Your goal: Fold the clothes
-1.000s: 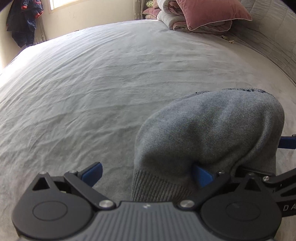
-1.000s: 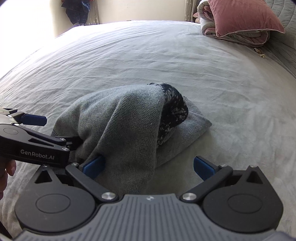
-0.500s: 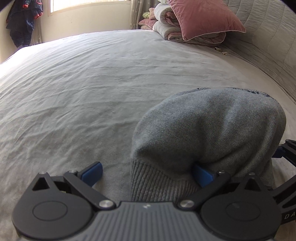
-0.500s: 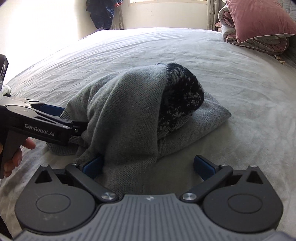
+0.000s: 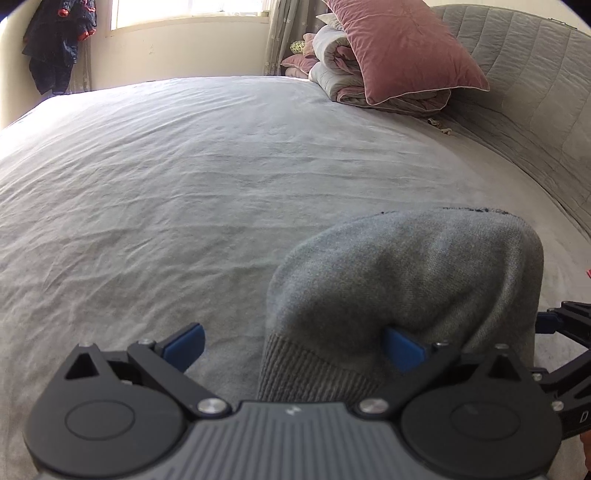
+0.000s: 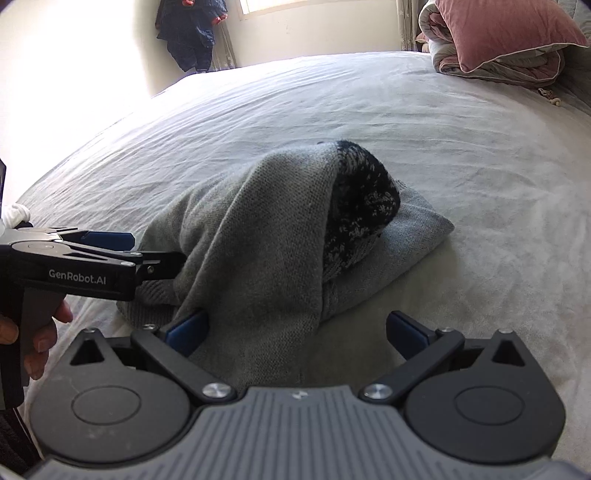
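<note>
Both claws stand wide. The grey sweater (image 6: pixel 258 236) drapes over the left gripper (image 5: pixel 291 345)'s right finger and the right gripper (image 6: pixel 295 330)'s left finger, then runs away along the bed sheet (image 6: pixel 461 140) toward the pink pillow (image 6: pixel 506 33).

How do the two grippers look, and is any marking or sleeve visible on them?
Both grippers are alike: a ribbed grey body, two round black discs, black linkage arms with silver screws, and blue finger pads. The left gripper, seen from the side, bears white "GenRobot.AI" lettering. A white cuff shows behind it.
</note>
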{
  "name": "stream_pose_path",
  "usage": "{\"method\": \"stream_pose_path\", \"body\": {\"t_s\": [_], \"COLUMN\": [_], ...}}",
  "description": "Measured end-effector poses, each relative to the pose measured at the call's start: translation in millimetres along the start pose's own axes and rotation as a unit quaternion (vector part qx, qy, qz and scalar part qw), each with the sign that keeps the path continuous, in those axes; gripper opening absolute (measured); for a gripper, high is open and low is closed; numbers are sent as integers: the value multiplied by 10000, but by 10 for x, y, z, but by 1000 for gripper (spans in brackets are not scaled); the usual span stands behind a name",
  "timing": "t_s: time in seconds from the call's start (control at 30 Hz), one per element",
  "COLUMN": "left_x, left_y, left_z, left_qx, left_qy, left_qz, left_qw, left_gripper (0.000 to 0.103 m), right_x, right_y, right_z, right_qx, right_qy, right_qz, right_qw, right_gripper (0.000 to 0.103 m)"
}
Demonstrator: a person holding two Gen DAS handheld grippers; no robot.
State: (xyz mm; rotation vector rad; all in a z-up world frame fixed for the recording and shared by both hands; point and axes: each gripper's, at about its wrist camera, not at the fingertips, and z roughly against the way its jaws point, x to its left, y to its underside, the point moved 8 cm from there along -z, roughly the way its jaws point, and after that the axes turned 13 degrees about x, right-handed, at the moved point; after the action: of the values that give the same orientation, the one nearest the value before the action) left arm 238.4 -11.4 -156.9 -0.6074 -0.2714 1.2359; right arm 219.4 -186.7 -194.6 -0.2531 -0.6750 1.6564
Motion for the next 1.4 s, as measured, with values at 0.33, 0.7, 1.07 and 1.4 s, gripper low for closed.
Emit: {"method": "stream_pose_path", "body": {"t_s": [0.33, 0.7, 1.07, 1.4], "left_x": [-201, -313, -615, -539], "left_y": [-188, -203, -210, -62], "left_z": [275, 403, 341, 188], "left_qx": [-427, -357, -300, 4], "left_qy": [484, 1010, 1562, 1051], "left_qz": [-168, -296, -508, -601], "left_qw": [9978, 9938, 9860, 9926], "left_gripper": [102, 102, 94, 13], "right_x": [0, 567, 1136, 1076], "right_y": [-226, -162, 344, 294], "right_z": [401, 353, -69, 53], "right_qx": [-892, -473, 608, 481], "right_qy": [-753, -1804, -1877, -1950], "right_qz": [-477, 97, 1003, 1036], "right_qw": [9920, 9824, 9752, 9741], "right_gripper": [44, 13, 12, 30]}}
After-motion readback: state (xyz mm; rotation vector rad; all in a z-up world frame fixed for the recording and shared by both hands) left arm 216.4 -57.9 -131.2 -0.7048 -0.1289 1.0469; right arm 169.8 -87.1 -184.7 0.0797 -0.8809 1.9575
